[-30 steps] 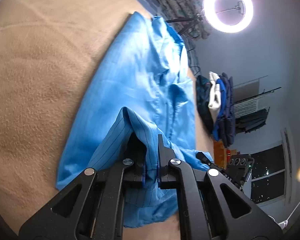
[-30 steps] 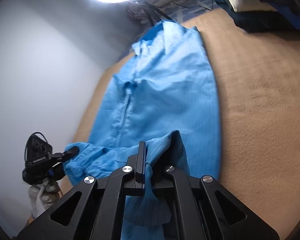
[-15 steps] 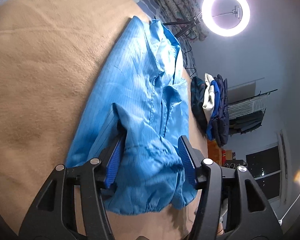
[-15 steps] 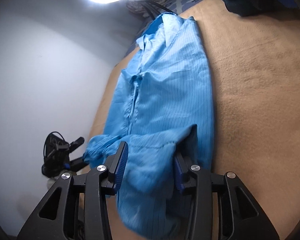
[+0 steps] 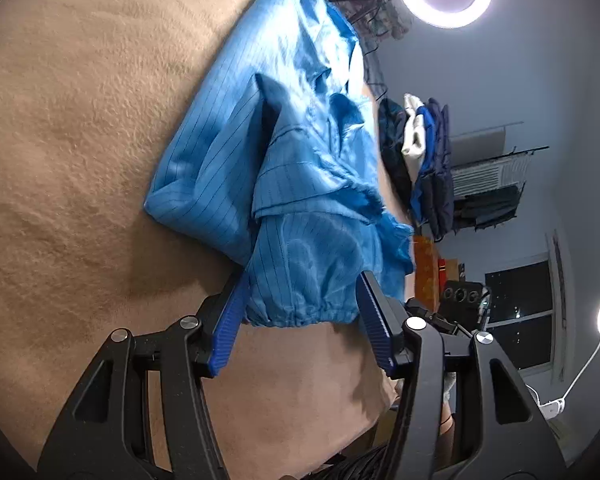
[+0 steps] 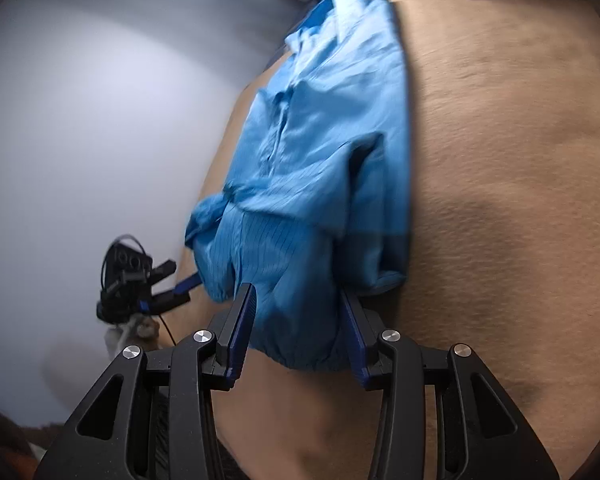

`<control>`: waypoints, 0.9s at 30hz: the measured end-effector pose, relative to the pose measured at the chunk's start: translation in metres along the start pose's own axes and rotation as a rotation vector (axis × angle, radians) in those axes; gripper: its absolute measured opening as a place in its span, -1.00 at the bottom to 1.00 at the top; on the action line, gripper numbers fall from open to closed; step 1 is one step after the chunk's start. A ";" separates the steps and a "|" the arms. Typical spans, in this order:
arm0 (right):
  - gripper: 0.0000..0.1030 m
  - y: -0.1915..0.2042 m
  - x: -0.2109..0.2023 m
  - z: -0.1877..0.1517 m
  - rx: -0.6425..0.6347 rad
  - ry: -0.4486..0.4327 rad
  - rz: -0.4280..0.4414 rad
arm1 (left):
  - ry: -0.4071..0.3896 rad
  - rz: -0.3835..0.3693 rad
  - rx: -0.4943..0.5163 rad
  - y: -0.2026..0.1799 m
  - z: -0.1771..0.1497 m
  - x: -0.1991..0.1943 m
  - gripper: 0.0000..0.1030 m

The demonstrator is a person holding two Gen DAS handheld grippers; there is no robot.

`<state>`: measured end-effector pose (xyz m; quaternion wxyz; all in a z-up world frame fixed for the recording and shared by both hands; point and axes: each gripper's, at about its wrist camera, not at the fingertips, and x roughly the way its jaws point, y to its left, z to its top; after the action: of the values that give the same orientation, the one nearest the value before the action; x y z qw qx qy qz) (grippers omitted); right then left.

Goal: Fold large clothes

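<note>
Both claws are let go, with the left claw [image 5: 300, 316] and right claw [image 6: 296, 324] wide apart around the gathered cuffs of the big blue striped cloth coat [image 5: 268, 160]. The coat lies folded on the fuzzy tan blanket [image 5: 80, 160]. If a claw pulls away and snags a cuff, the loose fold could slide open.

- Left tool [image 5: 300, 316]: two matte black arms with triangular cut-outs, each widening toward the camera.
- Round silver screw heads sit on the arm joints, two to each side of the gap.
- Its fingers [image 5: 228, 328] are faced with ribbed blue pads on their inner sides.
- Right tool [image 6: 298, 330]: the same black frame, silver screws and blue ribbed pads.
- Seen from the right tool, the left tool carries a black camera block with a thin black cable looping off it.
- Below that block, a pale glove, possibly, covers the hand [image 6: 126, 334]; the view is blurred.
</note>
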<state>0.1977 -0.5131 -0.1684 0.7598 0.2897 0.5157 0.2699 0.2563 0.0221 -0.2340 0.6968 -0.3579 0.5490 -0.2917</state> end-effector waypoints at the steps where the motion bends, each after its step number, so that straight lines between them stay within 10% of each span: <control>1: -0.30 0.001 0.003 0.000 -0.011 0.007 -0.010 | 0.004 -0.002 -0.008 0.001 0.000 0.002 0.09; 4: -0.76 0.004 0.007 0.004 -0.019 0.004 -0.011 | 0.016 -0.043 -0.060 0.004 0.006 0.007 -0.26; 18: -0.84 0.019 0.004 0.063 -0.022 -0.195 0.038 | -0.152 -0.141 -0.062 -0.044 0.057 0.004 -0.39; 20: -0.69 0.017 0.005 0.070 -0.007 -0.224 0.026 | -0.176 -0.136 -0.079 -0.043 0.063 0.003 -0.32; 22: 0.02 0.016 0.006 0.078 0.016 -0.243 0.028 | -0.215 -0.123 -0.072 -0.043 0.070 -0.002 -0.30; 27: 0.18 0.022 -0.016 0.082 -0.026 -0.334 0.004 | -0.264 -0.057 -0.037 -0.035 0.077 -0.016 -0.30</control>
<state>0.2671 -0.5227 -0.1179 0.8382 0.3218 0.3780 0.2259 0.3269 0.0282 -0.1855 0.7476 -0.4216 0.4473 -0.2516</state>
